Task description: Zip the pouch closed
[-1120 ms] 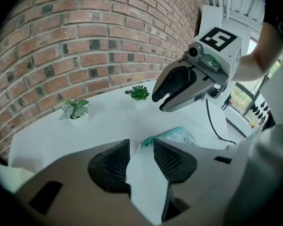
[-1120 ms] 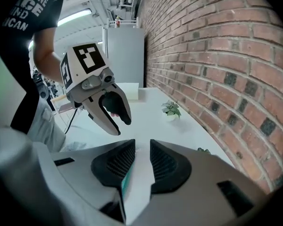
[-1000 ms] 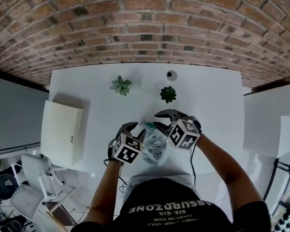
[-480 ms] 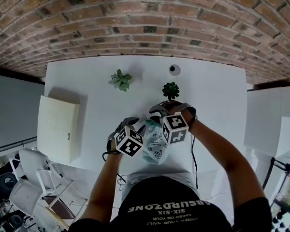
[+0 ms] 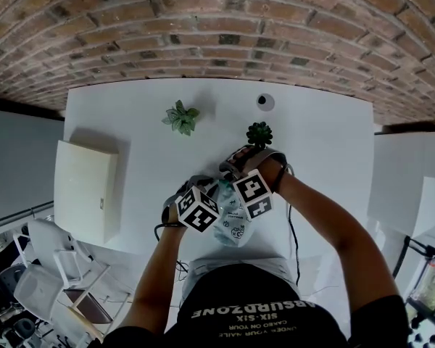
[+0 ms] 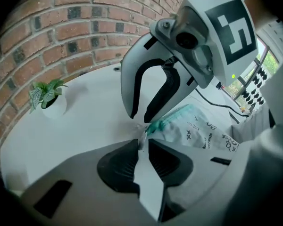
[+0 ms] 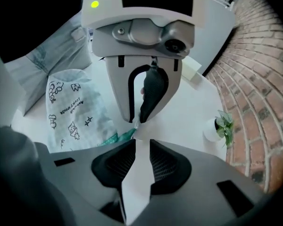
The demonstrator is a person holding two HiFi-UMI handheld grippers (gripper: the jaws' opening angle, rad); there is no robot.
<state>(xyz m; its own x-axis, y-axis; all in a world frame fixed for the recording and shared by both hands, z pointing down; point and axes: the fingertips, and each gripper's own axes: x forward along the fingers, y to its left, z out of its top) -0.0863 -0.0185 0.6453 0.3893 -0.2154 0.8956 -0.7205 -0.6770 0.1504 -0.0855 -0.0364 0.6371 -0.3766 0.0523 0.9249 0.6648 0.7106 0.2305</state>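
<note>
the printed pouch [image 5: 234,225] lies on the white worktop [image 5: 130,122] near the person. the left gripper [image 6: 142,142], its jaws just closing, pinches the pouch's teal zip corner. the right gripper [image 7: 137,142] is slightly parted beside it.

The person's shirt [image 5: 243,314] reads "ABSURDZONE" and "SIX-SIX", upside down.

The white, doodle-printed pouch [image 5: 234,223] with a teal zipper [image 6: 167,122] lies near the front edge of the table [image 5: 130,122].
</note>
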